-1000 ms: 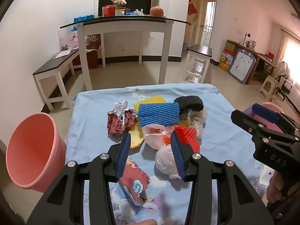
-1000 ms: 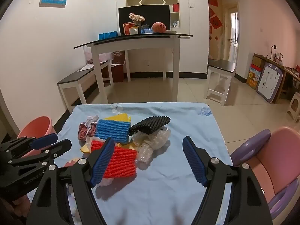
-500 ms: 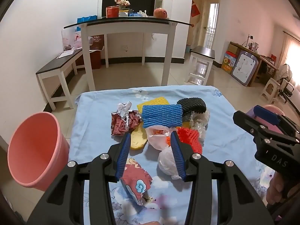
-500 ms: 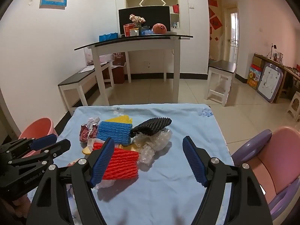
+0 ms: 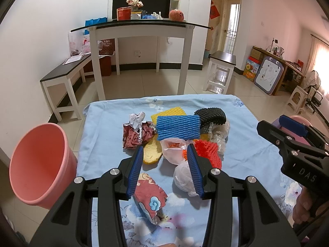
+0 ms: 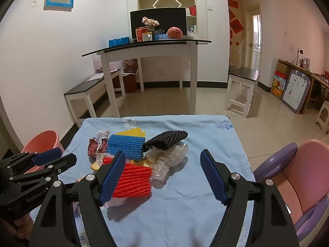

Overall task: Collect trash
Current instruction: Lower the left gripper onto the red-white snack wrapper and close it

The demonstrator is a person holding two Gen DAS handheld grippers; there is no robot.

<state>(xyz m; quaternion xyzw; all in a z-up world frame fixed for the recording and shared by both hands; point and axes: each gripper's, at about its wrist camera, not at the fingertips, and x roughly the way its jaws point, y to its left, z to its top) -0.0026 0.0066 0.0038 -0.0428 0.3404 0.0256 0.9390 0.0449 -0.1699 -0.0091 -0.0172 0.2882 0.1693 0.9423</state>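
Both grippers — left gripper [image 5: 164,170] and right gripper [image 6: 162,177] — hover with jaws parted, empty, over the trash pile [image 5: 176,131]; next, probably grasp one piece for the far-left pink bin [image 5: 39,164].

1. My left gripper [image 5: 165,169]: matt black plastic, ribbed blue pads, bright metal screws.
2. Blue net [image 5: 178,126]: ribbed foam mesh.
3. Wrapper [image 5: 137,132]: crumpled, shiny foil-like.
4. Bag [image 5: 184,178]: thin glossy plastic.
5. Cloth [image 6: 191,201]: soft matt fabric.
6. Bucket [image 5: 39,164]: smooth pink plastic.
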